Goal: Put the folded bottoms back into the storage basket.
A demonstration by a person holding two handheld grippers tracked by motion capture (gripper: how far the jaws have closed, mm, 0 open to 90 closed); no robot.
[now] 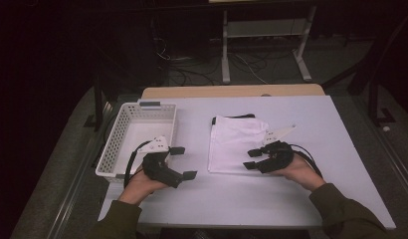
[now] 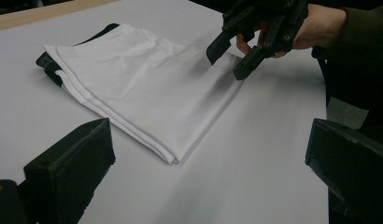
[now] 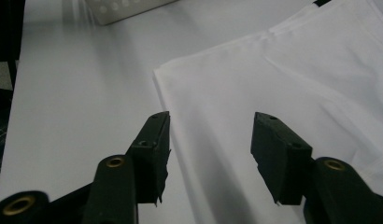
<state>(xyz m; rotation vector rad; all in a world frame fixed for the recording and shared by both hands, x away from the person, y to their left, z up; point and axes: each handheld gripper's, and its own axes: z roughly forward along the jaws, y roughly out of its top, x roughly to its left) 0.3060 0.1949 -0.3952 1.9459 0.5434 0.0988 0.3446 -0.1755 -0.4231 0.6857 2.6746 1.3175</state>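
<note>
Right gripper: held over the near right edge of the folded white cloth; jaws partly apart, nothing clamped, cloth edge seen below the gap.
Left gripper: jaws spread wide, nothing held, kept to the left of the cloth.
Cloth: laid flat just ahead of the right gripper, a dark layer seen beneath its far edge.
Basket: white, perforated, found beside the left gripper.
Table: bare between the grippers, no obstruction seen.

We see a plain white folded cloth with a black edge at its upper left, lying at the centre of a pale white table, a white perforated basket at left, and two black grippers below them.
</note>
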